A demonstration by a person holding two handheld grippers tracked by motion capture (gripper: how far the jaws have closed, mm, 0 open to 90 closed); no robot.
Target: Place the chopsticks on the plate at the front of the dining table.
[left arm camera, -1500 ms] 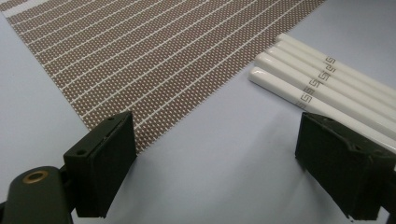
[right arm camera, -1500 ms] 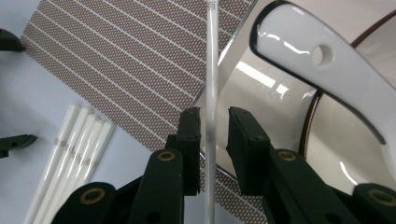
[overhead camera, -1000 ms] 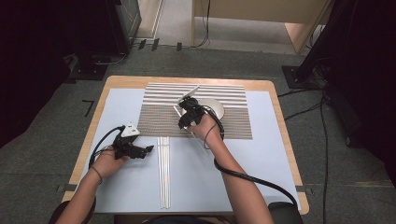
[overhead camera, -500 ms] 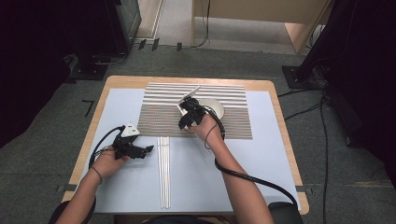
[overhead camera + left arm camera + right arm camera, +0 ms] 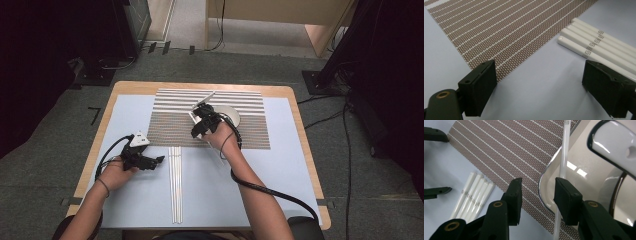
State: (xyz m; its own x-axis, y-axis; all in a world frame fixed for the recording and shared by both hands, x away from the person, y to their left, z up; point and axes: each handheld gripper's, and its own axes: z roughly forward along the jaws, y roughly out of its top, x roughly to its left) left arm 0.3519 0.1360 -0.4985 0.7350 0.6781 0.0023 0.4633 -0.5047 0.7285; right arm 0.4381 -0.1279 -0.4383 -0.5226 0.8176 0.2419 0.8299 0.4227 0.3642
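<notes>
My right gripper (image 5: 200, 124) hovers over the striped brown placemat (image 5: 250, 132), beside a white plate (image 5: 232, 115). Its jaws (image 5: 537, 185) have just been opening and now stand apart. A single white chopstick (image 5: 564, 157) lies across the plate's rim (image 5: 544, 180) and runs along the inner edge of one jaw, with no pad pressing on it. My left gripper (image 5: 150, 161) rests low over the blue mat, its jaws (image 5: 540, 72) wide open and empty. They sit between the placemat corner (image 5: 499, 37) and the ends of several white chopsticks (image 5: 594, 47).
The bundle of chopsticks (image 5: 175, 185) lies lengthwise on the blue mat (image 5: 280, 175) in front of the placemat. A glossy white piece with a dark rim (image 5: 614, 145) rests on the plate. Cables trail from both grippers. The table's wooden edge (image 5: 305, 150) frames the mat.
Both hands and the chopsticks keep their places; no shift is visible from above.
</notes>
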